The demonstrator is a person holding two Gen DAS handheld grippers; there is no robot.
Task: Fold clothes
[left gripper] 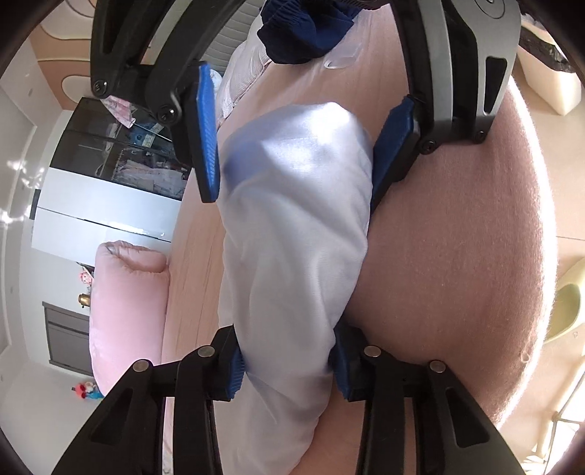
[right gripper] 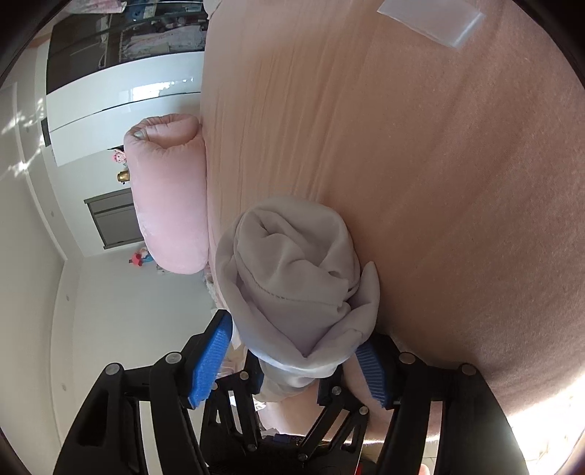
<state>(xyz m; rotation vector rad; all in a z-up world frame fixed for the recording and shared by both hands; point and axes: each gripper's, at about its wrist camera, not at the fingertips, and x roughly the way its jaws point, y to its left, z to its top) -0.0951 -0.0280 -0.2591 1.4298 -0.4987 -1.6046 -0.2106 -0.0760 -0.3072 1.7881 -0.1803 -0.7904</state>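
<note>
A pale lilac garment (left gripper: 292, 255) is rolled into a thick tube and lies on the pink bed (left gripper: 457, 255). At the roll's near end, my left gripper (left gripper: 289, 369) has its blue pads pressed into the fabric on both sides. My right gripper (left gripper: 292, 182) straddles the far end with its jaws apart. In the right wrist view the roll's spiral end (right gripper: 292, 266) faces the camera. There my right gripper (right gripper: 292, 336) has one pad (right gripper: 210, 361) standing clear of the cloth. My left gripper (right gripper: 290, 383) shows behind it, holding the roll.
A dark blue garment (left gripper: 303, 29) and a clear plastic bag (left gripper: 342, 60) lie farther along the bed. A pink bolster (right gripper: 168, 197) lies along the bed's edge. Beyond it are a white wardrobe with dark glass doors (left gripper: 109, 175) and small toys.
</note>
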